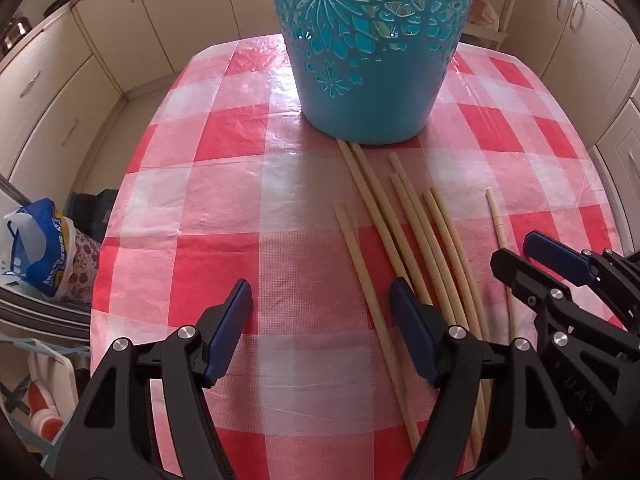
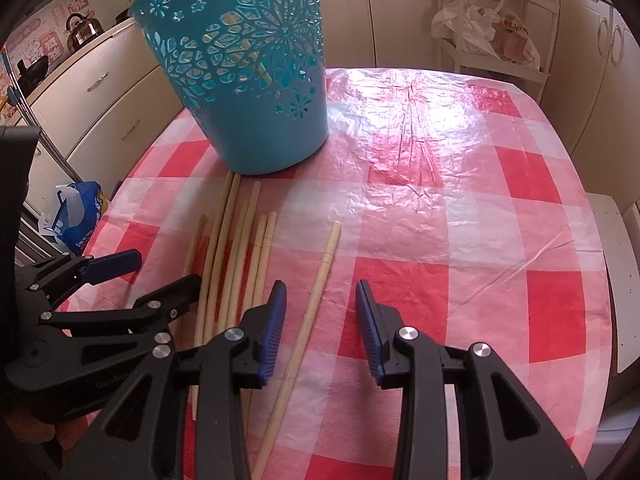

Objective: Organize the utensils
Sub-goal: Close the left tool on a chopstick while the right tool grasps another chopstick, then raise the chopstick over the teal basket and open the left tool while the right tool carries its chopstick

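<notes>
Nearest to us, our left gripper (image 1: 320, 312) fills the bottom of its own view, blue-padded jaws spread wide with only tablecloth and the lower run of one chopstick between them, gripping nothing. Our right gripper (image 2: 320, 308) hangs the same way in its view, jaws parted and empty, a lone chopstick (image 2: 308, 320) lying on the cloth between the pads without touching either. From the left view we see that right gripper again at 3 o'clock, low over the table.

Under both of us spreads the table (image 2: 460, 240), covered in red-and-white check plastic cloth, creased and shiny toward 12 o'clock. Around it stand cream kitchen cabinets (image 1: 80, 80). At 12 o'clock in the left view, and at 11 o'clock in the right view, stands the turquoise basket (image 1: 372, 60), upright on the cloth, its wall cut with flower patterns.

Just below the basket's base lie the chopsticks (image 1: 400, 224), pale bamboo, fanned loosely side by side and pointing toward the basket; the two longest nearly reach its base. The lone one lies a little apart at the right of the group.

At 9 o'clock in the left view, off the table, a blue-and-white plastic bag (image 1: 36, 240) sits low. A kettle (image 2: 82, 28) shows at 10 o'clock in the right view.
</notes>
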`<state>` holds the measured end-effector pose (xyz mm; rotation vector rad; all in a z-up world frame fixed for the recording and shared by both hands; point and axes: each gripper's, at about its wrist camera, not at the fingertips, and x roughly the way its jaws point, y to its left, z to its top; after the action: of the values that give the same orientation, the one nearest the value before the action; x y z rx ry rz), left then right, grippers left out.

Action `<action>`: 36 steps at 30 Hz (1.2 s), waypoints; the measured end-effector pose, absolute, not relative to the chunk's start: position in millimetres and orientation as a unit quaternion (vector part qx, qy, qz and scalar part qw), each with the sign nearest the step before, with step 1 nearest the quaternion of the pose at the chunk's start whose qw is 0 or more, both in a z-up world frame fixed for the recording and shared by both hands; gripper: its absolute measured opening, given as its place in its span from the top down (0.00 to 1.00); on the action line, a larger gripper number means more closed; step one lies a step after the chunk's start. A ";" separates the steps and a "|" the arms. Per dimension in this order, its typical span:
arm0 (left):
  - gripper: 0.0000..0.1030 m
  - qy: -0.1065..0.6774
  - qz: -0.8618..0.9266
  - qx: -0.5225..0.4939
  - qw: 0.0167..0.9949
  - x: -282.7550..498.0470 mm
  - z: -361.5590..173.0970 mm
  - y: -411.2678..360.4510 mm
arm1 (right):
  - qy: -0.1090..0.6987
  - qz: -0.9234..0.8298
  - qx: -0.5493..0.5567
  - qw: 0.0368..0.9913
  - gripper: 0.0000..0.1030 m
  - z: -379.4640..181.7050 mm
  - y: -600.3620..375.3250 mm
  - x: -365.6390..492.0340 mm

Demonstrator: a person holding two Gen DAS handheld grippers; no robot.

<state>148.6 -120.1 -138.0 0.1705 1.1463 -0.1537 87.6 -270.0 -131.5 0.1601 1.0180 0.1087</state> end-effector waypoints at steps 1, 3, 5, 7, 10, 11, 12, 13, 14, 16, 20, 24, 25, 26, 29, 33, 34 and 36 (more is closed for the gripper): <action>0.32 0.544 -0.072 0.077 0.833 150.2 -138.1 -119.3 | 0.487 0.050 0.078 0.869 0.65 -131.5 -270.9 87.6; 0.32 0.544 -0.071 0.081 0.832 152.3 -137.9 -121.1 | 0.486 0.051 0.080 0.869 0.65 -131.2 -271.6 87.3; 0.33 0.541 -0.073 0.086 0.834 153.7 -138.4 -122.5 | 0.484 0.053 0.080 0.870 0.65 -130.3 -270.9 85.8; 0.44 0.538 -0.085 0.086 0.834 155.7 -137.3 -123.3 | 0.480 0.056 0.081 0.872 0.65 -128.8 -271.1 84.6; 0.59 0.528 -0.108 0.101 0.837 158.9 -135.1 -128.6 | 0.479 0.058 0.085 0.872 0.65 -130.6 -271.8 87.0; 0.63 0.527 -0.118 0.103 0.836 161.3 -134.5 -130.6 | 0.479 0.056 0.082 0.872 0.65 -132.0 -272.0 89.0; 0.70 0.528 -0.132 0.097 0.833 164.2 -134.3 -131.5 | 0.475 0.054 0.078 0.875 0.65 -132.4 -271.5 90.7; 0.72 0.529 -0.134 0.098 0.832 167.2 -134.4 -132.3 | 0.473 0.051 0.073 0.876 0.65 -132.5 -270.2 92.5; 0.74 0.531 -0.137 0.099 0.830 170.2 -135.2 -134.5 | 0.473 0.049 0.065 0.877 0.72 -132.7 -267.9 94.2; 0.84 0.536 -0.141 0.095 0.827 173.9 -136.1 -133.5 | 0.472 0.042 0.022 0.880 0.90 -133.2 -257.7 95.4; 0.94 0.553 -0.158 0.059 0.816 178.6 -136.3 -117.0 | 0.477 0.055 0.005 0.877 0.94 -132.6 -250.1 93.7; 0.95 0.553 -0.168 0.017 0.816 174.2 -131.0 -102.6 | 0.474 0.071 0.090 0.873 0.94 -128.7 -270.9 91.7; 0.95 0.547 -0.170 0.010 0.820 172.0 -126.8 -99.1 | 0.469 0.073 0.110 0.873 0.94 -126.1 -276.8 90.4; 0.95 0.540 -0.174 0.003 0.824 169.7 -122.2 -95.1 | 0.464 0.076 0.128 0.873 0.94 -124.0 -281.4 89.7; 0.95 0.506 -0.179 -0.014 0.843 160.6 -101.9 -85.1 | 0.442 0.080 0.174 0.876 0.94 -115.6 -293.1 84.7; 0.95 0.438 -0.182 -0.037 0.880 151.5 -63.2 -74.9 | 0.415 0.083 0.218 0.880 0.94 -106.6 -303.6 79.7; 0.95 0.415 -0.183 -0.042 0.891 150.4 -51.6 -73.7 | 0.406 0.083 0.227 0.881 0.94 -103.8 -306.4 78.3; 0.95 0.353 -0.188 -0.054 0.915 145.0 -23.2 -70.1 | 0.385 0.084 0.242 0.887 0.94 -96.4 -310.2 74.2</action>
<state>145.0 -70.1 -23.2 -0.1110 0.7271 -0.3871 74.2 -310.2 -96.4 0.5021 0.7994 0.1740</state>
